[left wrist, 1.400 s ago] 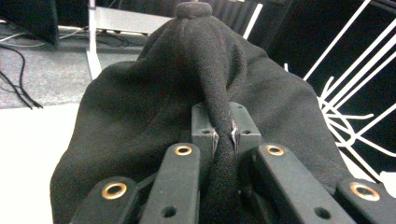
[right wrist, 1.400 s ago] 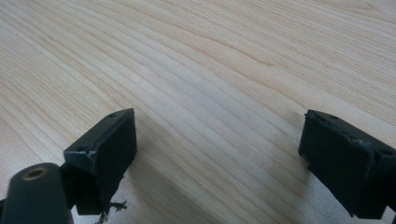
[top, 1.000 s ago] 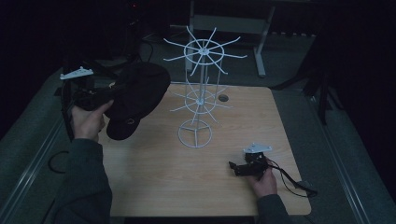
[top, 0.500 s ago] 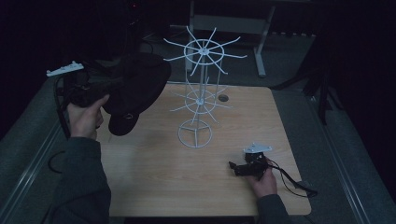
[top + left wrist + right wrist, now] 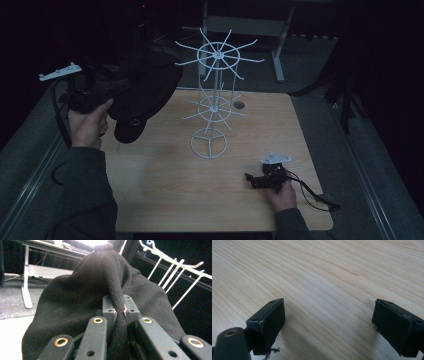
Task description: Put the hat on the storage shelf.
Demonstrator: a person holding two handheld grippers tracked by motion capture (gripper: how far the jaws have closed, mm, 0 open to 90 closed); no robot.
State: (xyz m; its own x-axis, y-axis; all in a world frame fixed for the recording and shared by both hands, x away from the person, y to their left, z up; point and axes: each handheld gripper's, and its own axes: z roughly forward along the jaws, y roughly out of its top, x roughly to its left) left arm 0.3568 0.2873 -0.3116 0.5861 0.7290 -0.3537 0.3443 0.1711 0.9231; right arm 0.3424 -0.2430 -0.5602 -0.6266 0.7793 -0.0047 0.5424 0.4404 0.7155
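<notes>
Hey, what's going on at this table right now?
A person is working with a gripper in each hand. The left gripper is clamped on a fold of a black cap, held up in the air beside the top ring of a white wire rack that stands on the wooden table. It looks headed for one of the rack's arms. The right gripper rests low on the table near the right front, jaws open and holding nothing.

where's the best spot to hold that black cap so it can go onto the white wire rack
The black cap is best held by a pinched fold of crown fabric near its top button, as the left gripper does now, fingers shut either side of the ridge. Coming from behind the crown leaves the open underside hanging free toward the white wire rack, so a prong could probably slip in.
</notes>
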